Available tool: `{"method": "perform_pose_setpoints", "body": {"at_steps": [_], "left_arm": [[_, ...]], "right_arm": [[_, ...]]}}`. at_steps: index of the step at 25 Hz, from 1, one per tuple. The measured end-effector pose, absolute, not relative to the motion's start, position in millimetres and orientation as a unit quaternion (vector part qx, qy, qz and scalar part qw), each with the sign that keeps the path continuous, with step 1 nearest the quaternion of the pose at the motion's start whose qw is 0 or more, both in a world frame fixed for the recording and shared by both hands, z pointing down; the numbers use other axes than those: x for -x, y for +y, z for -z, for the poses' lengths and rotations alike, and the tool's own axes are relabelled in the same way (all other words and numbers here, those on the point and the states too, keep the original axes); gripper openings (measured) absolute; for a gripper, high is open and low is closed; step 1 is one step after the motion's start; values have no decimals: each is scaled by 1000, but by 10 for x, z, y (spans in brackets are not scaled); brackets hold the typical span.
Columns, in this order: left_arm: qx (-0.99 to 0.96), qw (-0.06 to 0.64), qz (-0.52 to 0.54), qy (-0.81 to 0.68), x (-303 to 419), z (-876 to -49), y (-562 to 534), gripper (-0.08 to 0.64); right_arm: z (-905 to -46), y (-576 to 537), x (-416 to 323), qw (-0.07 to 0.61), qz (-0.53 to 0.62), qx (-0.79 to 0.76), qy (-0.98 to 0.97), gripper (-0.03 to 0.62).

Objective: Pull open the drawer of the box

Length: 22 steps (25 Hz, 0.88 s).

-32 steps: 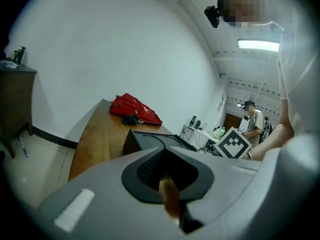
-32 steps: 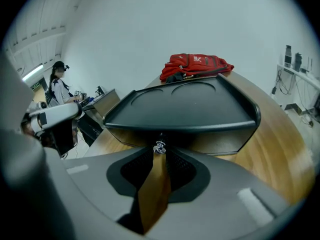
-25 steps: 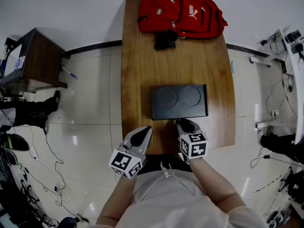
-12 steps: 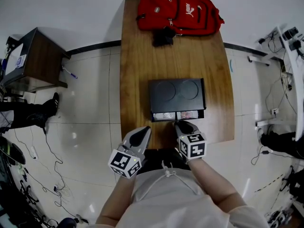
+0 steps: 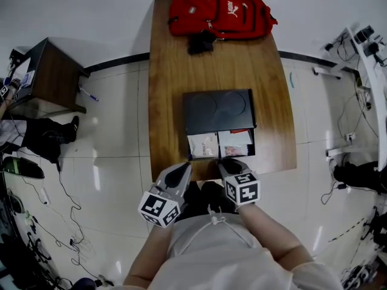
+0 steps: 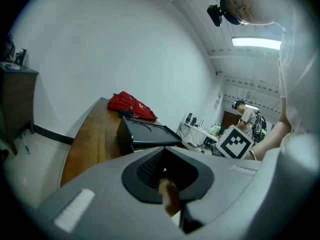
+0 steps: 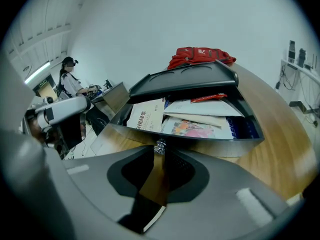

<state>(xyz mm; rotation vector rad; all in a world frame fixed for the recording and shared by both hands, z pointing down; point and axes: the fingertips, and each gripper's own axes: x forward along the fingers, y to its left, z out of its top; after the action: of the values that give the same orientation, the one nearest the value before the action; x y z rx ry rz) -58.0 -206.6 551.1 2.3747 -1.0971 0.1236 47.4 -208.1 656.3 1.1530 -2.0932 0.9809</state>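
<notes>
Locate the box (image 5: 219, 109) midway along the wooden table (image 5: 169, 71), with its drawer (image 5: 221, 144) drawn out toward the near edge. Note the right gripper (image 5: 231, 163) against the drawer front, jaws clenched on the small metal knob (image 7: 160, 146) at the middle of that front. Note the left gripper (image 5: 179, 173) just beside the drawer's left corner, apart from it, jaws pressed together on nothing. Consult the right gripper view for the knob and the drawer contents: booklets and printed sheets (image 7: 192, 115) under a slim red item (image 7: 208, 98). Consult the head view for the layout, including the red backpack (image 5: 217, 9) at the far end. Consult the left gripper view for the box's left side and top only.
</notes>
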Motion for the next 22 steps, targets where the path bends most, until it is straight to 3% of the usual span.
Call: {"method": "perform_pose_setpoints", "body": {"at_steps": [20,22], "left_arm": [[-875,251,-39,-413,451,-5460,-1730,6],[-874,248,-38,-415,442,-5432,-1709,6]], "right_arm": [[-6582,-1777,-517,285,-353,-410,-791,74],[-6555,-1747,-473,292,-343,-399,-799,117]]}}
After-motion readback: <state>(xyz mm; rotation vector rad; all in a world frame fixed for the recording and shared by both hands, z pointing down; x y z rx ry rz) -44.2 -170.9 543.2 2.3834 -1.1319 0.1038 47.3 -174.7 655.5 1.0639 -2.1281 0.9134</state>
